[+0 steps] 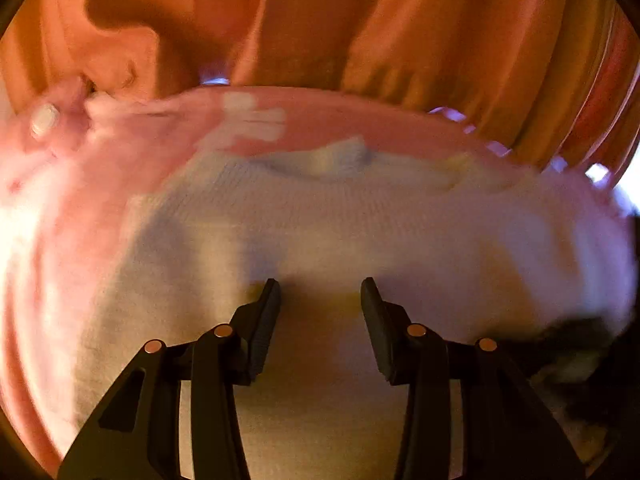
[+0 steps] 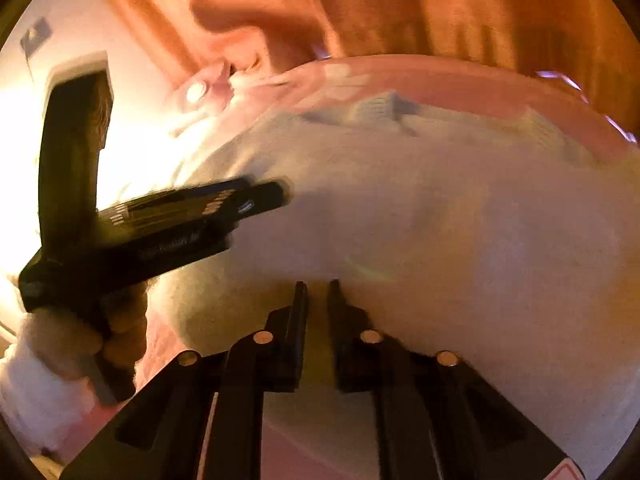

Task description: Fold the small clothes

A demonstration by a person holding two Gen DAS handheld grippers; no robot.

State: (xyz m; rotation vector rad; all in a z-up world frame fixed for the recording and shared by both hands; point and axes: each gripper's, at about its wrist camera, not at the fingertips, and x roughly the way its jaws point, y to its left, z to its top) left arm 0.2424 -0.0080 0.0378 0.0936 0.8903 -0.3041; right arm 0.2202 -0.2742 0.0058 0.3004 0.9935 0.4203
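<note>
across the pink bed cover (image 1: 52, 240) lay the white knit garment (image 1: 360, 224), flat. my left gripper (image 1: 320, 292) hung spread over it; my right gripper (image 2: 318, 286) was nearly closed, empty. next: grasp an edge.

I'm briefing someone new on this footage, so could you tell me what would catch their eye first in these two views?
A pale knitted garment fills the middle of both views, spread over a pink cover. The left gripper hangs open just above it, while the right gripper has its jaws nearly together at the cloth's near edge. Orange curtains fill the background.
</note>
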